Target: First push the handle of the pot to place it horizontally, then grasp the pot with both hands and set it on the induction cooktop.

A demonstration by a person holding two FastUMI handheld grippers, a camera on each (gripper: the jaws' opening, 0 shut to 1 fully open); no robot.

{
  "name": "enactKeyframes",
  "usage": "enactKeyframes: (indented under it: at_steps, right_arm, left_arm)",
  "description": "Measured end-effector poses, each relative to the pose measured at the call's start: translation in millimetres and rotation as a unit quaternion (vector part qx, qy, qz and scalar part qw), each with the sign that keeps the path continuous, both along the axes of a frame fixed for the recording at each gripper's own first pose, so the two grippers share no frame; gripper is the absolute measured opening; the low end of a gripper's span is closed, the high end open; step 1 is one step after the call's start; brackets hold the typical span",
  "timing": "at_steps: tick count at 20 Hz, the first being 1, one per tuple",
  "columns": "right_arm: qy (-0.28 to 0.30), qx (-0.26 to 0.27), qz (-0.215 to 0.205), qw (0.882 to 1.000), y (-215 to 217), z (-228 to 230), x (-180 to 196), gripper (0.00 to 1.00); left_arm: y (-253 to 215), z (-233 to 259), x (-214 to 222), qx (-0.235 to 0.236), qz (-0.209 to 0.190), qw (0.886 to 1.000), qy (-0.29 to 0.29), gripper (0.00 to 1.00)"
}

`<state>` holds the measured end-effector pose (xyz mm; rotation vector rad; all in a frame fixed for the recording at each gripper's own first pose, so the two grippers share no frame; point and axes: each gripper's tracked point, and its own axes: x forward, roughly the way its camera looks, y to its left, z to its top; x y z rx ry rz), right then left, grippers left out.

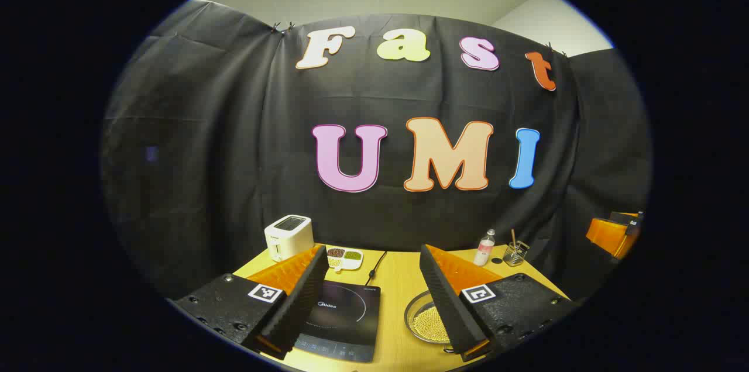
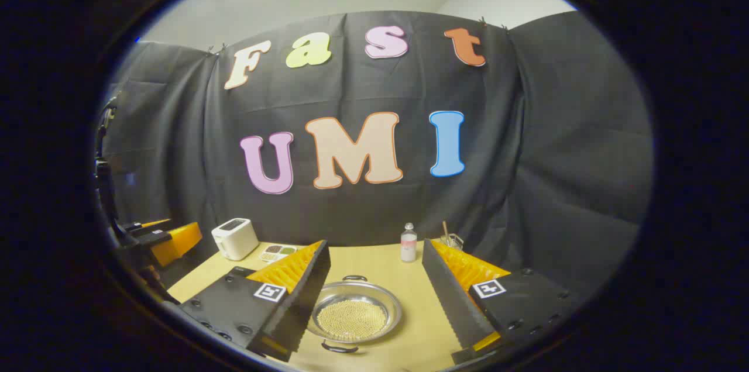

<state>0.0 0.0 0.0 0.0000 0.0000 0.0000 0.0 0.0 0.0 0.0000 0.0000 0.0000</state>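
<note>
On the table (image 2: 409, 302), pot (image 2: 356, 314) beside induction cooktop (image 1: 342, 319); both grippers' jaws apart.

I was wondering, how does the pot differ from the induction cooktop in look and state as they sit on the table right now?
The pot is round, shiny metal with raised walls; the induction cooktop is a flat, dark, squarish slab. The pot holds small yellowish beads, while the cooktop's surface carries nothing. The pot has small loop handles; the cooktop trails a cord toward the wall. Both rest on the same wooden table, side by side and apart.
</note>
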Motion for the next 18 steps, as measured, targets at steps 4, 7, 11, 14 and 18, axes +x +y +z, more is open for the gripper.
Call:
enactKeyframes:
  at_steps: [4,7,11,14,18]
  right_arm:
    - [0.0,0.003,-0.01,1.0,-5,-1,1,0.93]
    - [0.002,0.002,-0.017,1.0,-6,-2,0,0.93]
    - [0.004,-0.002,-0.026,1.0,-8,-4,-1,0.93]
    - [0.003,-0.002,-0.028,1.0,-4,-3,-2,0.93]
    - [0.007,-0.004,-0.031,0.999,-1,-7,-6,0.93]
  left_arm:
    - [-4,-5,6,-0.001,-0.007,1.0,0.009,0.92]
    - [-8,-3,9,-0.001,-0.015,1.0,0.006,0.96]
    - [-8,-3,9,0.007,-0.023,1.0,0.003,0.92]
    - [-12,-2,9,0.004,-0.029,1.0,0.004,0.92]
    - [-10,-3,9,0.011,-0.037,0.999,0.006,0.92]
